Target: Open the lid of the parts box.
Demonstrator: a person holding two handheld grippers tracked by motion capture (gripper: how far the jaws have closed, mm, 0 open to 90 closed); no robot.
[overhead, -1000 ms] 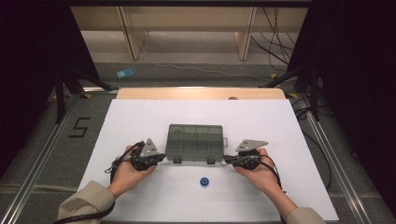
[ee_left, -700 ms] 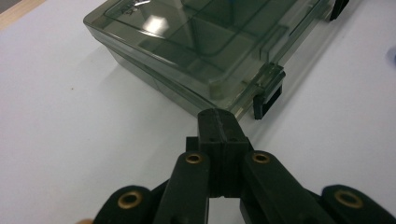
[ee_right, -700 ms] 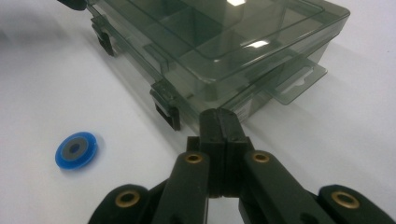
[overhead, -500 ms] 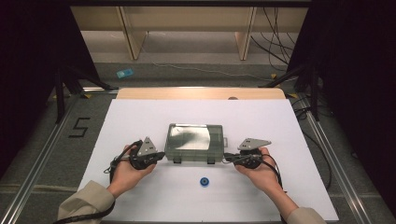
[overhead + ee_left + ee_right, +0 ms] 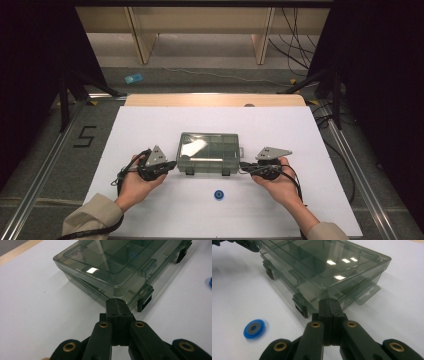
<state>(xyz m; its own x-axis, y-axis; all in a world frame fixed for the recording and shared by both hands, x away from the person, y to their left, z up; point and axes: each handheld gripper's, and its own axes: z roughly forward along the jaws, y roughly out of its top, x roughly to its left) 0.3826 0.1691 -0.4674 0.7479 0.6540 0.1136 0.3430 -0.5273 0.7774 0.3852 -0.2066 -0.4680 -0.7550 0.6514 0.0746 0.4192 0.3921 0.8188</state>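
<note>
A smoky see-through compartment box [image 5: 211, 152] sits in the middle of the white table [image 5: 150, 125], its two dark latches [image 5: 189, 170] on the near side. The person has a gripper in each hand, one at either near corner of the box. The left gripper [image 5: 172, 164] has its jaws pressed flat together with nothing between them; in the left gripper view the joined tips [image 5: 117, 308] come right up against the box's near left corner, just beside a latch [image 5: 145, 303], and whether they actually touch it I cannot tell. The right gripper [image 5: 243, 167] is the same, jaws closed tight and empty, its tips [image 5: 329, 306] at the near right corner, beside the small hanging tab [image 5: 365, 295] on the box's right end. The lid [image 5: 112, 262] does not lie flat on the base: at the near edge a gap shows between them in both gripper views. A second ago the lid lay dull and the dividers showed through evenly; half a second ago it flashed a bright glare, and now only a smaller patch of glare remains on its left part, so the lid has tilted. Both hands have stayed where they were. A small blue ring [image 5: 218, 194] lies on the table nearer the person, apart from the box, unmoved
</note>
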